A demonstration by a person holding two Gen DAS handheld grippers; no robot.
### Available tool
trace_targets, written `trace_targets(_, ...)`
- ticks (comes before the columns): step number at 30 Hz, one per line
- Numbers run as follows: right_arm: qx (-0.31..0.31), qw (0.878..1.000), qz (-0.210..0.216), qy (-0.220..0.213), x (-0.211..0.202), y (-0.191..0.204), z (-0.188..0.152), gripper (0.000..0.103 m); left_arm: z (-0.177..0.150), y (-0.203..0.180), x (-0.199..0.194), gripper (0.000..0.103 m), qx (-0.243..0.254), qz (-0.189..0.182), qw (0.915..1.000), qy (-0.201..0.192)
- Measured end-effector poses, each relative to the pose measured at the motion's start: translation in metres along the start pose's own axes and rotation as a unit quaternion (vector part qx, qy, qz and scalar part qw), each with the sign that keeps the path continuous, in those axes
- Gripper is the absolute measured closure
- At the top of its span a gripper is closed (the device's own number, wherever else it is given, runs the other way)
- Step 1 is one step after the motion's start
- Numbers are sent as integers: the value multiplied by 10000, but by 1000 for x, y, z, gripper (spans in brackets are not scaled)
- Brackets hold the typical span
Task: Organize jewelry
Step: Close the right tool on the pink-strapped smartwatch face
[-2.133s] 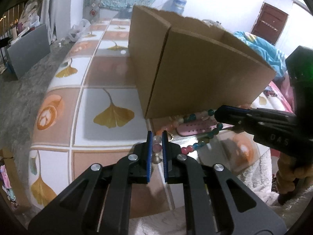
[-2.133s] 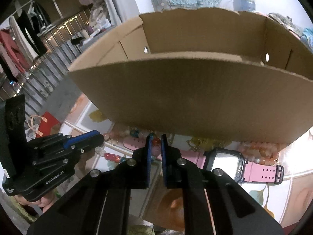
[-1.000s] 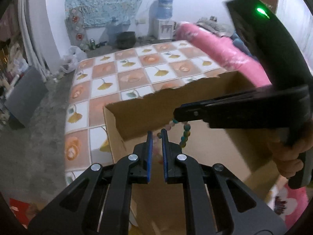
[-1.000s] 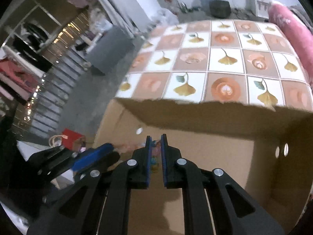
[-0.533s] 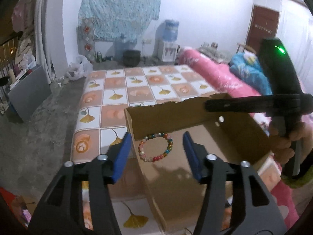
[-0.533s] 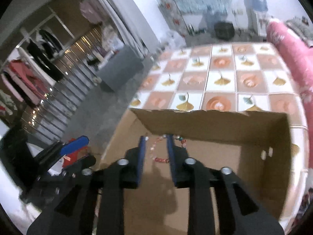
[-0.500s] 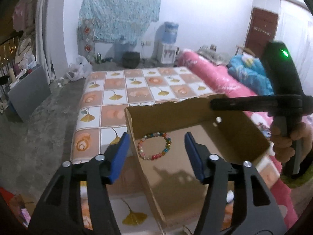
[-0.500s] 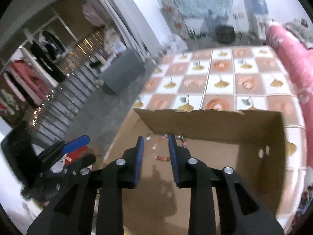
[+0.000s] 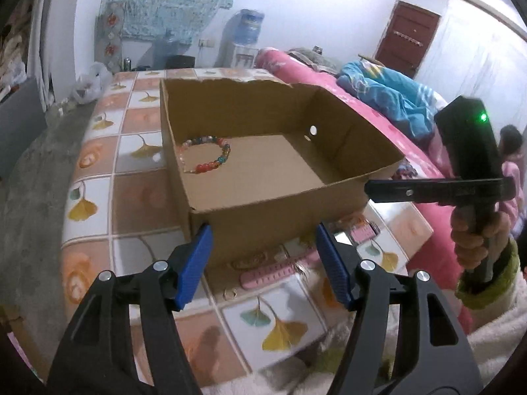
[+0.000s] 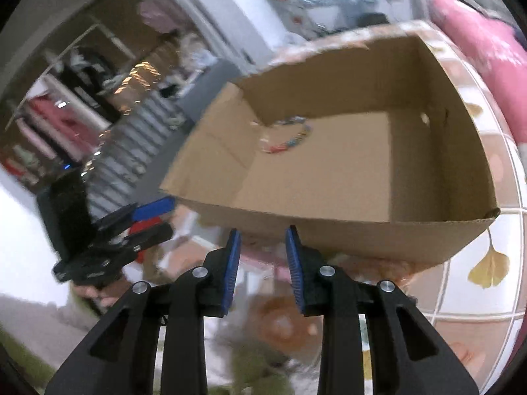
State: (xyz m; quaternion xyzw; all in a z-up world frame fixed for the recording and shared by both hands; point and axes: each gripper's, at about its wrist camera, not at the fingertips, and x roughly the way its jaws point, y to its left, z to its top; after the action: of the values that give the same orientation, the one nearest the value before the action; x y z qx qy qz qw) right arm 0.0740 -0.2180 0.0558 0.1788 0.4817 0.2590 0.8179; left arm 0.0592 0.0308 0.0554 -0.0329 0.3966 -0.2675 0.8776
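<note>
A bracelet of coloured beads (image 9: 206, 158) lies loose on the floor of an open cardboard box (image 9: 280, 210), in its far left corner; in the blurred right wrist view the bracelet (image 10: 288, 140) shows in the same corner of the box (image 10: 378, 230). My left gripper (image 9: 268, 263) hovers before the box's near wall, its jaws opening with nothing between them. My right gripper (image 10: 263, 270) also stands open and empty outside the near wall. A pink watch strap (image 9: 273, 271) lies on the table in front of the box.
The table (image 9: 141, 197) has a tile pattern with ginkgo leaves; its edge drops to grey floor (image 9: 29, 191) on the left. A hand (image 9: 474, 243) holds the right gripper (image 9: 372, 191) beside the box. A pink quilt (image 9: 425, 164) lies to the right.
Both grippers held the bracelet over the box, then opened and let it fall inside. Both have since drawn back from above the box to outside its near wall.
</note>
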Motion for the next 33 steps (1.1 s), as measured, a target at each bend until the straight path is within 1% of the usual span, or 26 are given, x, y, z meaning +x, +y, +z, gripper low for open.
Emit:
trace_targets(1,34,10000,20,-37,2,-3,4,75,5,4,5,42,-37,144,9999,-69)
trace_targets(3,44,9991,-301,-291,3,-6,15,75,12,11,12,41,-160,350,9991,-196)
trace_targets(5,-32,9972,-571,-477,3,-4,20,75,15,15,13,41,-329,297,9986,-277)
trace_targets(7,4,9980,-328,-547,2,-4,20,75,13,14,12,39,-368,204,9988,-269)
trace_targets(8,2,9982,-221,-558,2,-4,16,75,8,11,13,35,-311,201,9990,-238)
trace_targets(11,23,9982,-180,-580,3,-7,0,75,-6,0,19,34,-93,295,9995,-50)
trace_targets(15,427,9977,27,-518,10,-25,-38,75,-32,-20,42,34,35,340,9987,377)
trace_targets(18,652,9970,54,-417,18,-32,-66,75,-45,-38,55,35,321,411,9973,523)
trace_targets(20,581,9974,-2,-421,20,-31,-74,75,-51,-50,61,36,657,562,9946,575)
trace_targets(21,397,9982,-165,-412,21,-26,-77,75,-54,-53,63,37,785,605,9932,612)
trace_targets(23,-38,9979,-496,-416,21,-15,-78,75,-57,-54,62,38,837,599,9925,656)
trace_targets(24,-355,9961,-690,-415,22,-7,-77,75,-59,-53,63,38,828,591,9925,680)
trace_targets(27,-1032,9898,-942,-280,28,6,-72,74,-61,-48,60,38,753,624,9928,696)
trace_targets(28,-1254,9867,-1021,-195,31,7,-73,71,-62,-47,58,38,718,632,9931,684)
trace_targets(29,-1559,9811,-1145,-93,37,12,-72,65,-63,-45,56,38,691,632,9934,663)
trace_targets(30,-1776,9764,-1225,-36,39,13,-71,62,-64,-45,54,38,669,627,9938,632)
trace_targets(31,-2080,9691,-1326,60,41,17,-70,62,-64,-46,52,38,671,617,9939,615)
trace_targets(32,-2248,9647,-1369,125,43,17,-70,60,-65,-46,50,38,688,609,9941,582)
trace_targets(33,-2516,9567,-1445,239,46,19,-69,58,-65,-46,48,38,705,607,9941,554)
